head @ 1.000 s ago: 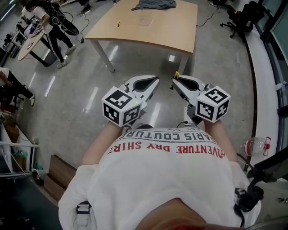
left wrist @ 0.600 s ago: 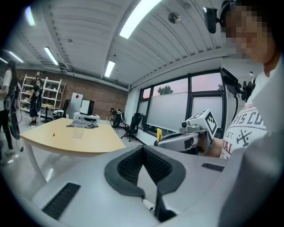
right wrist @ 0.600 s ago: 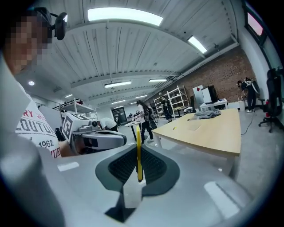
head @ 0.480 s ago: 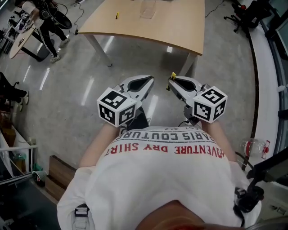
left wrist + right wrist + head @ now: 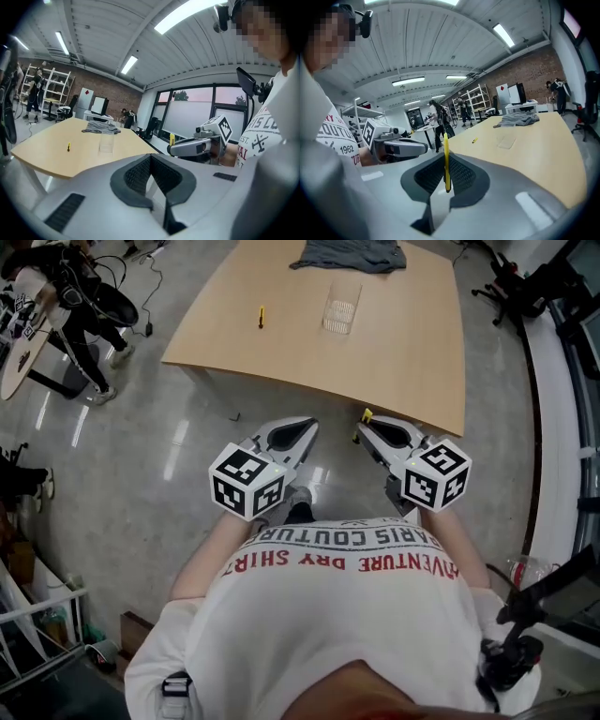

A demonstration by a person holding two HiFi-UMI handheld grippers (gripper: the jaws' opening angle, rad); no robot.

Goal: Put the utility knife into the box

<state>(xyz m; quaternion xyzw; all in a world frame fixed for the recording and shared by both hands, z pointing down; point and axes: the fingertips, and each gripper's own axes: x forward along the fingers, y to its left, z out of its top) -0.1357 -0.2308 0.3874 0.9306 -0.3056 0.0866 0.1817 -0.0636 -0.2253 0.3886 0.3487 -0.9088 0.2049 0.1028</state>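
The yellow-and-black utility knife (image 5: 261,317) lies on the wooden table (image 5: 394,362), left of a clear box (image 5: 341,308); both also show in the left gripper view, the knife (image 5: 68,146) and the box (image 5: 106,143). My left gripper (image 5: 307,428) and right gripper (image 5: 364,422) are held side by side over the floor, short of the table's near edge. Both are shut and far from the knife. A thin yellow strip (image 5: 446,159) stands at the seam of the right jaws.
A grey cloth (image 5: 349,253) lies at the table's far end. Table legs stand under the near edge. A person (image 5: 80,296) with equipment stands at the upper left, and office chairs (image 5: 525,282) at the upper right. Black gear (image 5: 511,662) sits at my lower right.
The view has shifted so that more of the table shows, and the knife and box have moved further into view. Both grippers stay shut in front of the body.
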